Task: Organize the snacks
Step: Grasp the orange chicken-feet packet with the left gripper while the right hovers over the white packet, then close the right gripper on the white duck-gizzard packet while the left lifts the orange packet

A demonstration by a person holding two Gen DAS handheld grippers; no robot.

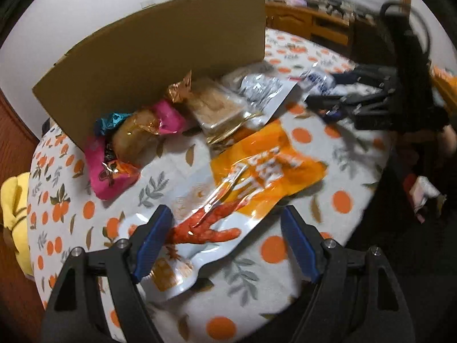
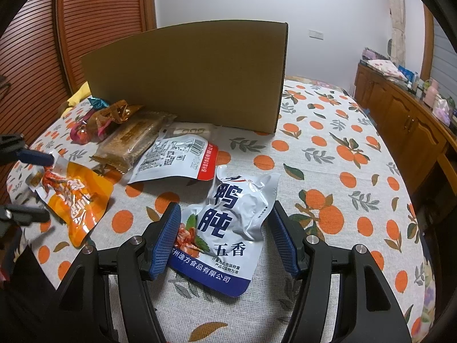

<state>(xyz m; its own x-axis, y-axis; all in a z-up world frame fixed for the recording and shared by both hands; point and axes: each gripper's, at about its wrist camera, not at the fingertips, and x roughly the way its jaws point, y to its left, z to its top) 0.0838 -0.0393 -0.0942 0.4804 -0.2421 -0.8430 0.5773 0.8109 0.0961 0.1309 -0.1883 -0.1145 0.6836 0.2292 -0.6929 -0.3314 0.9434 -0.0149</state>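
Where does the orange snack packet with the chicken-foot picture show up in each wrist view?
Left wrist: the orange snack packet lies centre frame, its near end between the left gripper and its open jaws.
Right wrist: the packet lies at the left edge, on the tablecloth.
Shared landmark: the upright cardboard box behind the snacks.

A white cloth printed with orange fruit and grey-green leaves [image 2: 328, 154] covers the table. The upright corrugated cardboard box [image 2: 197, 77] is plain tan. The glossy orange foil pouch [image 1: 268, 165] carries white lettering and a red chicken-foot picture on a pale lower half. The silver-white foil pouch [image 2: 228, 223] has navy characters and a navy band at its base. A pink crinkled wrapper [image 1: 107, 168] lies by a teal-ended one [image 1: 110, 121]. The pads [image 2: 167, 243] on the grippers' black fingers are blue.
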